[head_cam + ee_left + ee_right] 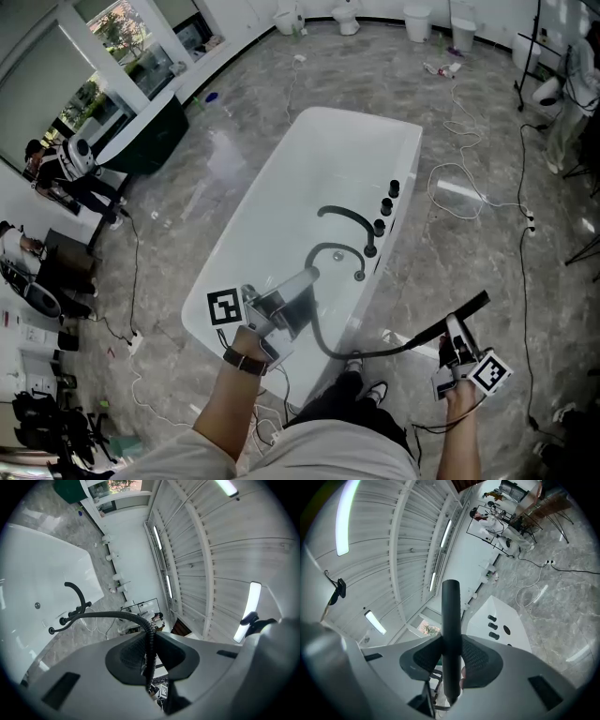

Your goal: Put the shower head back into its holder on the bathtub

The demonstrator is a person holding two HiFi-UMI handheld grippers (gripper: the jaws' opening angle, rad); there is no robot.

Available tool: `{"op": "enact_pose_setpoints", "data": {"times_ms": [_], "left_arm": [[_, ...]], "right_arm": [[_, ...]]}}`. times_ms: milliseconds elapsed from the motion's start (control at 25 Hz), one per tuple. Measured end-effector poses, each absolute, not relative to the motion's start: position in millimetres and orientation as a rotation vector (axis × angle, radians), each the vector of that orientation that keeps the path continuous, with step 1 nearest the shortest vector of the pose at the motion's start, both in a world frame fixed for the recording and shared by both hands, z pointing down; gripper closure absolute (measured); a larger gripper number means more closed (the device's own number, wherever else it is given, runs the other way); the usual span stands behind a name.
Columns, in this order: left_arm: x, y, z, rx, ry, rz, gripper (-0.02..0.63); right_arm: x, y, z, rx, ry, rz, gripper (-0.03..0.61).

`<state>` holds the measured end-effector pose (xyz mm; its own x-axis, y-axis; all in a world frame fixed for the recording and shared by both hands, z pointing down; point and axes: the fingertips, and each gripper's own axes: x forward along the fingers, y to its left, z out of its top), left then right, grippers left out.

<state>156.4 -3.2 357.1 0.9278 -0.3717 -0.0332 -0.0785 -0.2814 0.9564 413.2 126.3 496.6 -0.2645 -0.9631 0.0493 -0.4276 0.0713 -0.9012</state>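
The white bathtub (pixel 281 202) lies ahead, with a black spout (pixel 349 217) and three black knobs (pixel 386 204) on its right deck. A black hose (pixel 323 333) arches out beside the knobs, drops over the near end and runs right to the black shower head (pixel 473 305). My left gripper (pixel 307 278) is over the tub's near end, shut on the hose (pixel 108 615). My right gripper (pixel 457 330) is right of the tub, above the floor, shut on the shower head's handle (pixel 451 616). A dark hole in the deck (pixel 506 630) shows beside the knobs.
White cables (pixel 459 187) trail over the marble floor right of the tub. Toilets and bins (pixel 417 21) stand at the far wall. A dark cabinet (pixel 150 141) and seated people are at the left. The person's shoes (pixel 361 375) are at the tub's near corner.
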Motion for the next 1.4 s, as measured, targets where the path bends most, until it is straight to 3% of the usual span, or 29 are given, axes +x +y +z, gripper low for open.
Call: {"op": "enact_pose_setpoints", "data": {"times_ms": [480, 1200, 1400], "left_arm": [[153.8, -7.8, 418.1, 1.707, -0.284, -0.183, 0.554], [204.9, -30.1, 559.0, 1.587, -0.154, 0.036, 0.554], [217.6, -19.1, 526.6, 1.54, -0.057, -0.003, 0.554]], "right_arm": [[410.3, 91.8, 516.8, -1.45, 1.753, -1.217, 0.442], [437.6, 60.1, 527.3, -1.582, 1.717, -1.201, 0.442], [447.2, 46.8, 529.8, -1.548, 1.744, -1.228, 0.442]]}}
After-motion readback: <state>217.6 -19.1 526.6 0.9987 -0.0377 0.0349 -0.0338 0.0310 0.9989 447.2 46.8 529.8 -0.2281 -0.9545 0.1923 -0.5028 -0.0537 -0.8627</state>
